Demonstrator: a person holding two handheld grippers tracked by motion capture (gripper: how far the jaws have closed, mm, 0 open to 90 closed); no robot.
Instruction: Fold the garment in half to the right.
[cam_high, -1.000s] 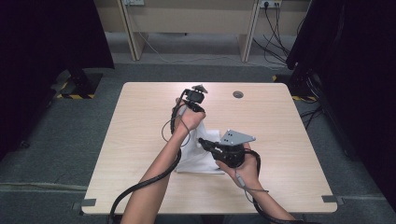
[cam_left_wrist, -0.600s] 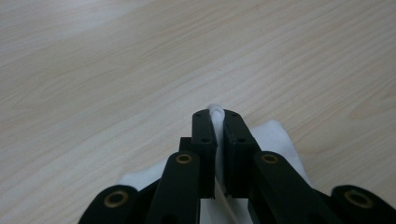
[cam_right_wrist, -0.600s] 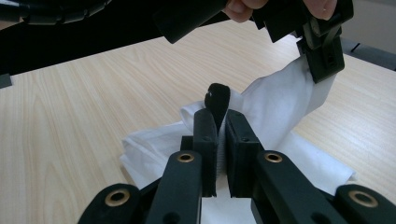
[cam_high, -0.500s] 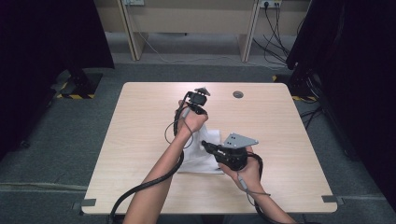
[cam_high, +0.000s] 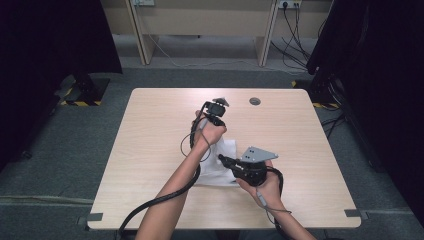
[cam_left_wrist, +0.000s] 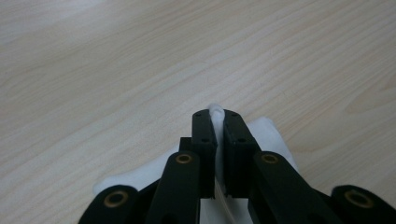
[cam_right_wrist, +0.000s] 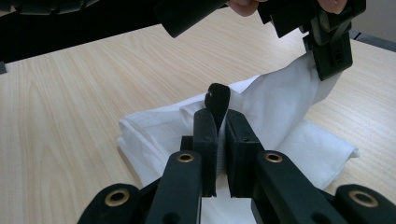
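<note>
A white cloth (cam_high: 216, 167) lies partly folded on the wooden table (cam_high: 150, 130). My left gripper (cam_high: 218, 140) points down over its far edge and is shut on a raised corner of the cloth (cam_left_wrist: 215, 111). In the right gripper view this left gripper (cam_right_wrist: 329, 70) holds the corner up, so the fabric (cam_right_wrist: 285, 102) hangs down in a sheet. My right gripper (cam_high: 225, 160) comes in from the right and is shut on a near fold of the cloth (cam_right_wrist: 154, 126). A small dark tab (cam_right_wrist: 218, 100) sticks out past its jaw tips; what it is I cannot tell.
A small round grey insert (cam_high: 255, 101) sits in the tabletop near the far edge. Bare wood lies to the left (cam_high: 145, 150) and right (cam_high: 310, 150) of the cloth. Cables trail from both grippers towards the near edge (cam_high: 150, 205).
Both hands have drifted slightly right and towards the near edge with the cloth still pinched. The jaws have not changed.
</note>
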